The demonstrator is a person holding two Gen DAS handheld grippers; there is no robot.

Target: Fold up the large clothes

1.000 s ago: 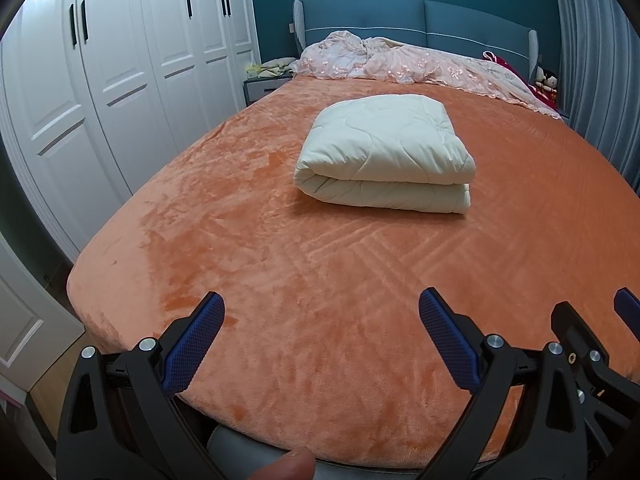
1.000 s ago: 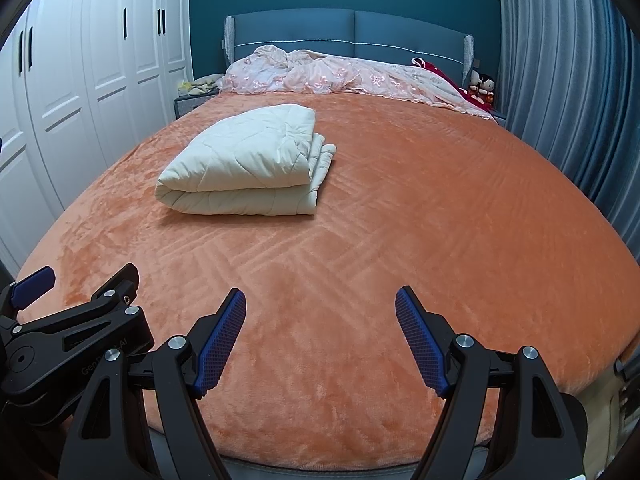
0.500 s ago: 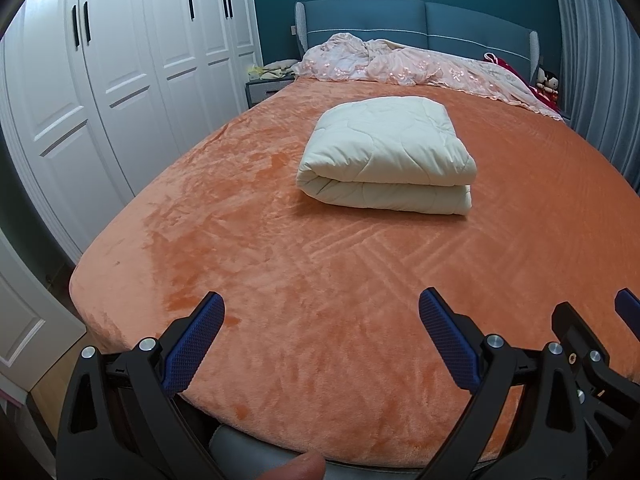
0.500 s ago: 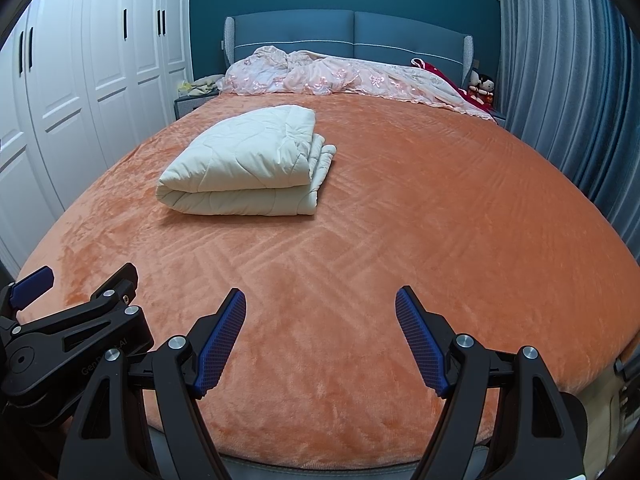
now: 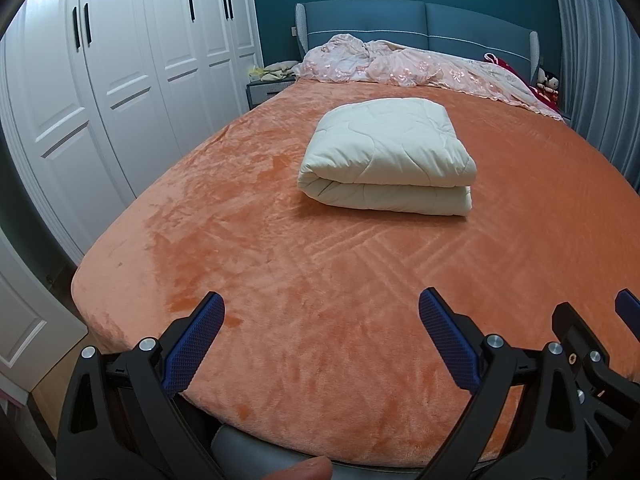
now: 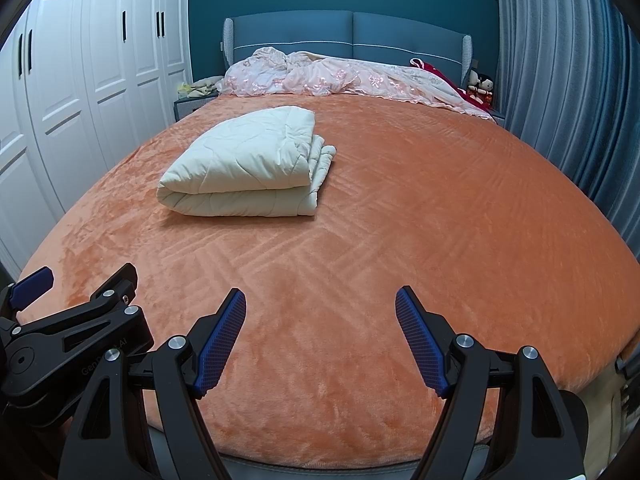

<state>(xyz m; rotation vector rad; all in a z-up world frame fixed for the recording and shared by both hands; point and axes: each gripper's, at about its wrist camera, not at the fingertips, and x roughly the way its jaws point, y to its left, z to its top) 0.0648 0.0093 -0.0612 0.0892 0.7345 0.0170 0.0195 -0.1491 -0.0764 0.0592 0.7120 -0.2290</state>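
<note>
Bedroom scene seen from two claw-mounted fisheye cameras held low at the foot of a bed, which is covered by a plush orange blanket that fills most of both views. White wardrobe doors with red paper cut-outs run along the left wall, and grey-blue curtains hang on the right. A blue padded headboard stands against a teal wall at the far end, with a crumpled pink floral cover heaped along it. A cream quilted comforter lies folded into a thick, neat bundle on the orange blanket, about mid-bed and toward the left side, well apart from both claws. The left claw hangs over the near edge of the bed with its blue-padded fingers spread wide and nothing between them. The right claw sits just beside it, likewise spread wide and empty, its fingers over the blanket. Each camera catches part of the other claw at its frame edge. A fingertip of the person shows at the bottom of the left view.
</note>
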